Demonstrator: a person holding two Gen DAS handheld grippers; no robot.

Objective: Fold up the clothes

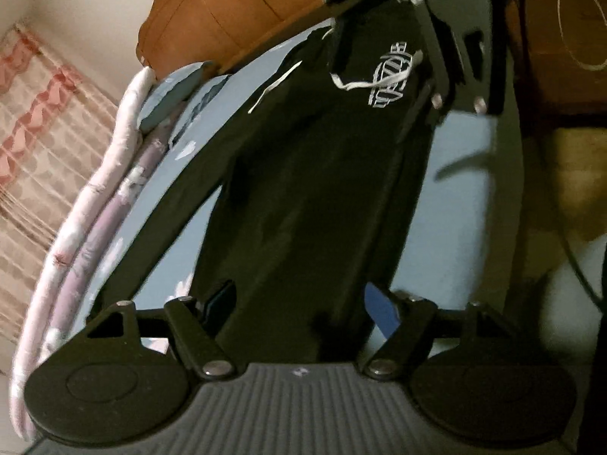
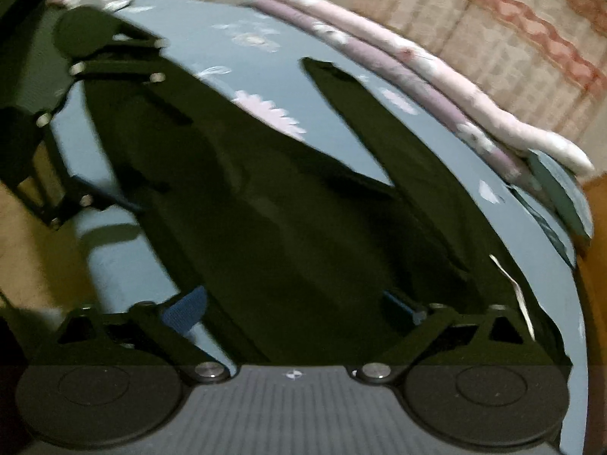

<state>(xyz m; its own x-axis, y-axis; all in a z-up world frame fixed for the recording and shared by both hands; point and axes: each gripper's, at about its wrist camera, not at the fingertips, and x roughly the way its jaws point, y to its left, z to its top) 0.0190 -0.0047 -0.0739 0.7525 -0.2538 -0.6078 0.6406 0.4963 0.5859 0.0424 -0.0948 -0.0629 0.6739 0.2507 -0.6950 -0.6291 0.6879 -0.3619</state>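
My blue flower-print bedsheet (image 1: pixel 451 197) fills both views. The black drawstring trousers (image 1: pixel 303 197) lie spread across it, from six toward twelve o'clock. My left tongs (image 1: pixel 299 303) and right tongs (image 2: pixel 296 303) gape wide, straddling the cloth, gripping nothing.

A pair of black trousers (image 1: pixel 303 197) lies spread across a light-blue floral bedsheet (image 1: pixel 455 208), waist end towards the wooden headboard (image 1: pixel 227 11). A white emblem (image 1: pixel 390 76) and white drawstrings (image 1: pixel 353 85) mark the waist; one leg (image 2: pixel 398 144) angles away from the other.
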